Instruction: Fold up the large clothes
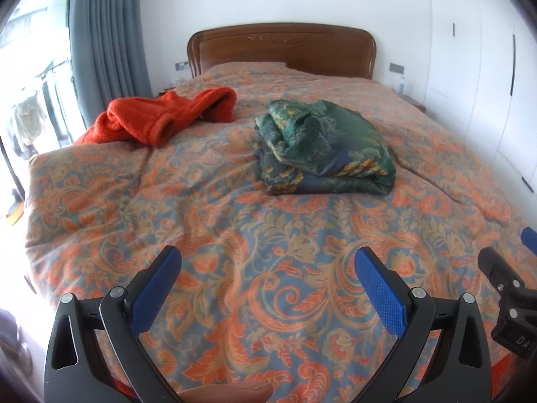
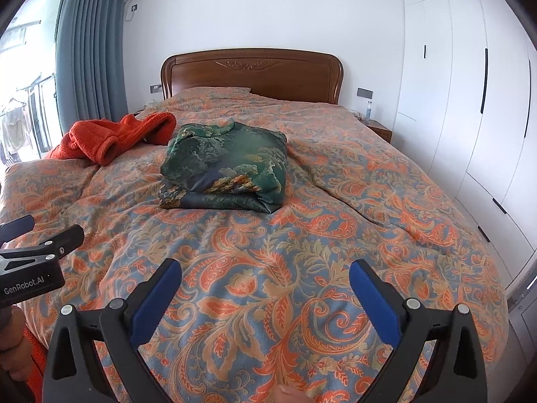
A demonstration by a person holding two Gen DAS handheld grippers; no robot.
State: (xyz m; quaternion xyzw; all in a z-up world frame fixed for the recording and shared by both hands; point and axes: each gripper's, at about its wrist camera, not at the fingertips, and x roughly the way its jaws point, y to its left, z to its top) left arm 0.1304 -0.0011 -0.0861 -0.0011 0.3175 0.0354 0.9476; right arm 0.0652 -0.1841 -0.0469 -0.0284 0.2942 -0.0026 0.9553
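Left gripper (image 1: 268, 265) and right gripper (image 2: 265, 277), both spread wide and empty, above the near end of the quilt (image 2: 302, 268). Folded green garment (image 2: 228, 164) lies mid-bed; crumpled red garment (image 1: 161, 117) lies near the bed's left edge, apart from it.

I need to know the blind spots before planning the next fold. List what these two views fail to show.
- Orange garment: its far side drops over the bed's edge in both views, so its full shape is hidden.
- Green folded garment: lower layers are covered by its top fold.
- Bottle on the nightstand: too small to read.
- Right gripper in the left wrist view: cut off by the frame edge.
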